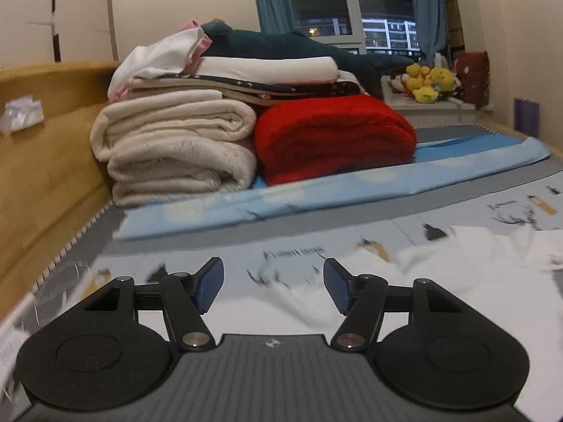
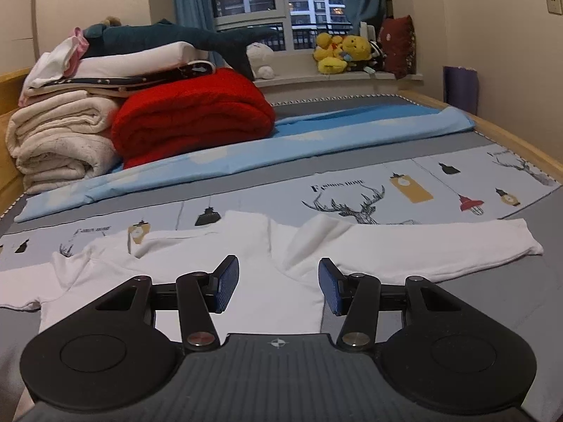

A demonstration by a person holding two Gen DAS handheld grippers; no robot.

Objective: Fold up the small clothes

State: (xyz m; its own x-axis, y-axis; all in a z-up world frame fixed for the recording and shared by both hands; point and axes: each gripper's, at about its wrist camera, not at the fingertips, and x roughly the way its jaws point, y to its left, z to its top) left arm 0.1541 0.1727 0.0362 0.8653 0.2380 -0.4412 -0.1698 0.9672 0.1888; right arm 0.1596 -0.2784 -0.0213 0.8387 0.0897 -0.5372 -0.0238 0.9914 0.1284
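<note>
A small white long-sleeved shirt [image 2: 278,253] lies spread on the printed bed sheet [image 2: 440,190], its right sleeve [image 2: 457,246] stretched out flat and its left sleeve bunched. My right gripper [image 2: 278,285] hovers above the shirt's body, open, with nothing between its blue pads [image 2: 227,283]. In the left wrist view the same shirt [image 1: 475,274] appears blurred at the right and under the fingers. My left gripper [image 1: 273,286] is open and holds nothing, above the shirt's left part.
A stack of folded cream blankets [image 1: 176,147] and a red blanket [image 1: 334,133] sits on a light blue cover [image 1: 316,190] ahead. A wooden bed rail [image 1: 42,161] runs along the left. Plush toys [image 2: 341,52] line the window sill.
</note>
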